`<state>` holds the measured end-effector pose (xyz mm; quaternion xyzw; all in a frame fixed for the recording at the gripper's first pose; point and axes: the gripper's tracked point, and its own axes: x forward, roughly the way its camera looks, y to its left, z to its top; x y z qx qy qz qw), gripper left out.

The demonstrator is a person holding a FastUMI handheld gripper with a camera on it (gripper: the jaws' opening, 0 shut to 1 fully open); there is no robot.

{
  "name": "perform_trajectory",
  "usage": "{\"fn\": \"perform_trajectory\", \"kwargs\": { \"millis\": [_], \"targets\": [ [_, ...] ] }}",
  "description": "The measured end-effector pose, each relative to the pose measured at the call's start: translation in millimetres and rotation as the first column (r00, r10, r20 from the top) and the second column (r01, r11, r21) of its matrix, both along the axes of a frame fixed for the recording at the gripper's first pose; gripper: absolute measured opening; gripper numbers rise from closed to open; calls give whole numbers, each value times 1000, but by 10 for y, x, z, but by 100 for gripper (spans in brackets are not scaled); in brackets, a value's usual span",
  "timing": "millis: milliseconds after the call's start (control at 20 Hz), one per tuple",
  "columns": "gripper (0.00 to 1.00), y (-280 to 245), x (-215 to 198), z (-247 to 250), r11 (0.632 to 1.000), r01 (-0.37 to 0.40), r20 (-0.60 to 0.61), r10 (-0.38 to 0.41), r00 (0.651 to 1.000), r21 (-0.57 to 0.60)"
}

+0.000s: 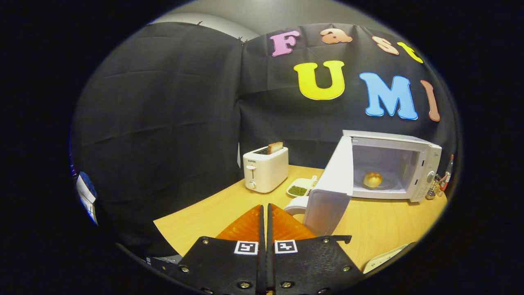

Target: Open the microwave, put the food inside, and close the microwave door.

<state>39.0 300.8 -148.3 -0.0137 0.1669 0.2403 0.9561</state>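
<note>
Bun [372, 179] sits inside the microwave [393, 166] on the glass turntable, roughly centred in the cavity, nothing touching it that I can see. Microwave stands on the bench [380, 223] ahead and to the right of my fingers, against the black cloth wall, control panel with round knobs on its right side. Microwave door [332, 190] is swung wide open, hinged on the left, its outer face angled toward me and its near lower corner reaching close to my fingers. My gripper [265, 219] hangs low over the near bench edge; fingers pressed together, only a thin slit between them, pinching nothing, and apart from the door. Just behind the door's lower edge a white curved thing pokes out, can't tell what it is. Left of the door, further back, a small white tray [301, 187] with green stuff in it. Left of that, a white toaster [266, 169] with a slice of toast [275, 147] standing up out of one slot, lever on its front face. Right of the microwave, some small bottles or items, too small to tell.
</note>
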Motion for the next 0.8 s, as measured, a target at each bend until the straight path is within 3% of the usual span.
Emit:
{"fn": "perform_trajectory", "kwargs": {
  "millis": [350,800],
  "targets": [
    [1,-645,-26,-41,990,142,-28,-142,989,7],
    [1,-1595,310,-33,941,338,-47,-338,940,3]
  ]
}}
